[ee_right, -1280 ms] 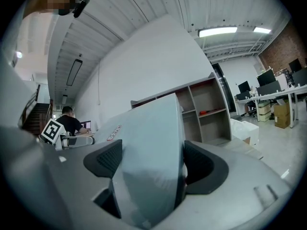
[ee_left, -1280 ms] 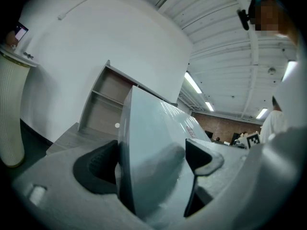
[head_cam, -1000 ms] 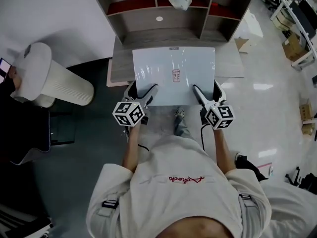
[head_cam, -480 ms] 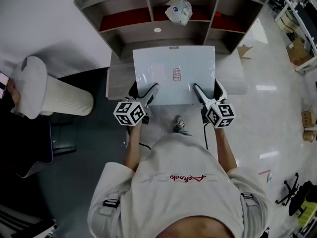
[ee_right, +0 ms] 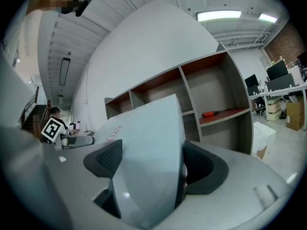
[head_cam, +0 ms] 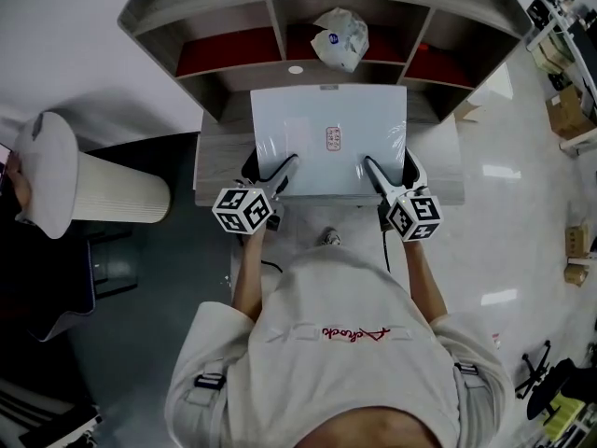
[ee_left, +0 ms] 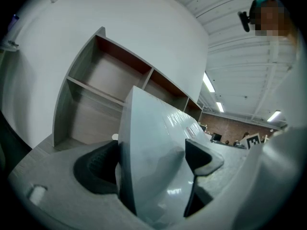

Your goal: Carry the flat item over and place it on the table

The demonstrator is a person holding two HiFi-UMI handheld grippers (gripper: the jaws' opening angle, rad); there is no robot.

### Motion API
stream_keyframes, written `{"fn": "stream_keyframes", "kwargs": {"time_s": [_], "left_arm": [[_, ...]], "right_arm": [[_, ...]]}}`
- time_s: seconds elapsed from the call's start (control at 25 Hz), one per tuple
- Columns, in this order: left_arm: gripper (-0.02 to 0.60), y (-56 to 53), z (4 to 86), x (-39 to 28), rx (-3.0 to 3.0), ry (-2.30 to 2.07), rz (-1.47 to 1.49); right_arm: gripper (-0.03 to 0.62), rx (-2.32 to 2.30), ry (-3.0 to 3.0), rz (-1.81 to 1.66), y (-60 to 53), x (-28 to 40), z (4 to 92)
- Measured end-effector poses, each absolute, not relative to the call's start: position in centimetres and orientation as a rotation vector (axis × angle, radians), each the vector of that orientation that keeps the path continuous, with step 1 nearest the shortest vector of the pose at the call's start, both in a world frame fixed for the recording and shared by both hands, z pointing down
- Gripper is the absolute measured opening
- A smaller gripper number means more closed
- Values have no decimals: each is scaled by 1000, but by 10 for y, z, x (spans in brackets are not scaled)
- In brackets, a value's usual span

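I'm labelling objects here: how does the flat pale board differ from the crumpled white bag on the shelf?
The flat pale board is smooth and rectangular; the crumpled white bag is lumpy. The board is clamped by the left gripper and right gripper; the bag sits untouched in the middle shelf compartment. Both are whitish.

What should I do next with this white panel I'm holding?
Probably lower it straight down. The flat panel, clamped at its near edge by the left gripper and right gripper, hangs over the table in front of the shelves.
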State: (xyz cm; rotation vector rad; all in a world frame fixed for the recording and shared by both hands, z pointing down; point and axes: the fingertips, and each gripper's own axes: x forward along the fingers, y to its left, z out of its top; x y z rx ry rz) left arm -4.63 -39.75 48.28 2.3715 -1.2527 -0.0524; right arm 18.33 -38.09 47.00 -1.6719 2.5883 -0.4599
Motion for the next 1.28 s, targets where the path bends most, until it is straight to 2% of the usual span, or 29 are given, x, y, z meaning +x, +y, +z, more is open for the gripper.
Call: {"fn": "stream_keyframes", "kwargs": {"time_s": [1.28], "left_arm": [[443, -436, 575, -80, 2155, -1231, 84]], "right_arm": [[402, -1702, 2656, -773, -430, 150, 555]]}}
